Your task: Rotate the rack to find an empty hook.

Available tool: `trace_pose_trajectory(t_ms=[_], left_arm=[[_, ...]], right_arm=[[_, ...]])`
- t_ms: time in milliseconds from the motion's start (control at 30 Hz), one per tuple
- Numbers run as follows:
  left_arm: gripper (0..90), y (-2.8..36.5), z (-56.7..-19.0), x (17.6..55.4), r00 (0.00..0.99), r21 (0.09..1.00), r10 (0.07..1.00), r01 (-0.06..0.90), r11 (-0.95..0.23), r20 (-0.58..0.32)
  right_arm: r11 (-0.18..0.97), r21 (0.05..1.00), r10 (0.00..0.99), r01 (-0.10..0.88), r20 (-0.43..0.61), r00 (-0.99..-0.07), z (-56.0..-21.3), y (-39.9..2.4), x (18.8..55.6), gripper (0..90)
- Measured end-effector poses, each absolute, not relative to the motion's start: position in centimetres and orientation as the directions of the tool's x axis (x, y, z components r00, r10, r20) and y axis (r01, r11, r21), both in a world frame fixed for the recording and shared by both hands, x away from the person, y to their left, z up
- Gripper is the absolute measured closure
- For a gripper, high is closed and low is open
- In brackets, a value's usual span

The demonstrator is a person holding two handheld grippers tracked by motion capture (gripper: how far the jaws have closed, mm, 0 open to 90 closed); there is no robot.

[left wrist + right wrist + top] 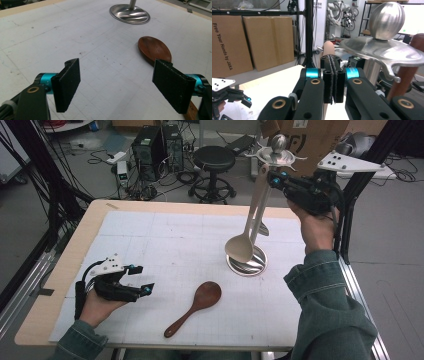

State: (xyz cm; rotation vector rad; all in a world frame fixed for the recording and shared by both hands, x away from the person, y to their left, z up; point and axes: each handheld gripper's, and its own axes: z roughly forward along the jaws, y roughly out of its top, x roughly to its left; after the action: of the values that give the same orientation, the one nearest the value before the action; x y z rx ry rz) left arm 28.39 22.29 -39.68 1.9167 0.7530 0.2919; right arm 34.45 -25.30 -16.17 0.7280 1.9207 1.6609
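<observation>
The work in hand looks like hanging spoons on the metal stand [247, 262], and it is about half done. The right gripper [274, 178], raised at about one o'clock over the worktop [65, 265], is clenched on the top of the pale spoon's [240, 246] handle, holding it up against the stand's hooked top plate [384, 53]; in the right gripper view the handle tip pokes up just above the closed pads. The pale spoon's bowl hangs just above the stand's round base. Whether the handle is already hooked on I cannot tell, so this spoon is best judged as being placed, not yet let go. The brown wooden spoon [197, 306] lies flat on the worktop at about six o'clock, untouched. The left gripper [142, 279] rests near eight o'clock, released and empty, its jaws spread and pointing toward that spoon's bowl. Left to do: free the pale spoon, then pick up and hang the brown one.
</observation>
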Motion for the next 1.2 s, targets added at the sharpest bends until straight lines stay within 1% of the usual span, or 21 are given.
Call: trace_pose_trajectory(t_ms=[300, 500, 767, 1200], left_arm=[[23.2, 22.3, -39.7, 28.4, 0.776, 0.881, 0.618, 0.373, -0.292, -0.124], [23.2, 22.3, -39.7, 28.4, 0.777, 0.882, 0.617, 0.372, -0.291, -0.125], [23.3, 22.3, -39.7, 28.4, 0.777, 0.881, 0.618, 0.372, -0.293, -0.122], [23.2, 22.2, -39.7, 28.4, 0.777, 0.881, 0.618, 0.372, -0.292, -0.123]], right_arm=[[0.115, 0.991, 0.675, 0.076, -0.022, -0.737, -16.2, -24.4, 34.9, 89.6], [0.111, 0.991, 0.671, 0.074, -0.020, -0.741, -16.3, -24.7, 34.8, 89.6], [0.085, 0.994, 0.654, 0.074, 0.001, -0.757, -17.0, -26.4, 34.3, 89.6], [0.055, 0.995, 0.670, 0.084, 0.026, -0.742, -17.2, -29.6, 33.7, 89.6]])
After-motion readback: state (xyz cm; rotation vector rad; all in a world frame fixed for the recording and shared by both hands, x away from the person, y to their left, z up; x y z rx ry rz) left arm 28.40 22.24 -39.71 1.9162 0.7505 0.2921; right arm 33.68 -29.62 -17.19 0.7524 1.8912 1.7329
